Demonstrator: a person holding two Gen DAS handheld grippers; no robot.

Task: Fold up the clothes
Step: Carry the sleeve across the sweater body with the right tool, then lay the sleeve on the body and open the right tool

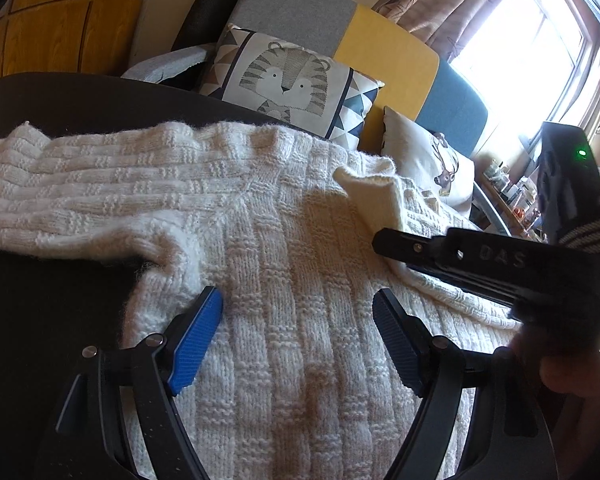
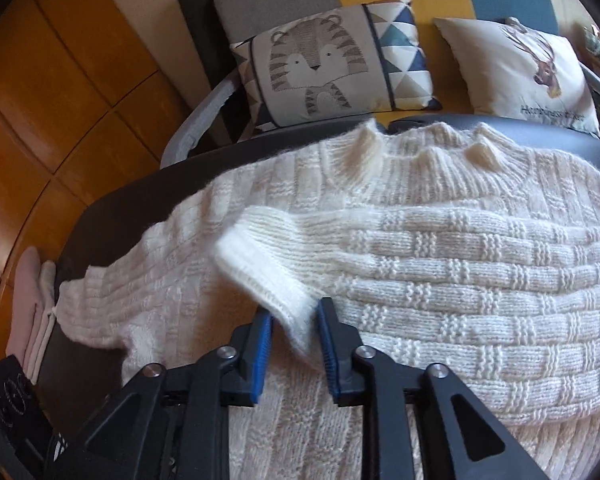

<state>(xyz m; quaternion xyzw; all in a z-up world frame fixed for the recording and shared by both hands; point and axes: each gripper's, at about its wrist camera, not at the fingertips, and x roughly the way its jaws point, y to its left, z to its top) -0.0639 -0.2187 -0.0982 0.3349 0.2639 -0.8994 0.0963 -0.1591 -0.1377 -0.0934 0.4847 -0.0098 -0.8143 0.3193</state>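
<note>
On dark table (image 2: 112, 216), cream knit sweater (image 2: 440, 280), sleeve folded across, left claw (image 1: 298, 312) released, right claw (image 2: 296, 320) loosened around cuff (image 2: 268, 276).

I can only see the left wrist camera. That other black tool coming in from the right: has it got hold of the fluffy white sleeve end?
Observer: In the right wrist view, the ribbed cuff of the cream knitted sweater lies between the right gripper's blue pads. They stand slightly apart and seem not to pinch it.
Operator: Where's the sweater's neck?
Observer: Its ribbed collar lies at the far edge of the dark table, towards the tiger-print cushion.
Operator: Anything else nearby?
Observer: A folded pink cloth sits just past the table's left end, beside the other sleeve's end.
</note>
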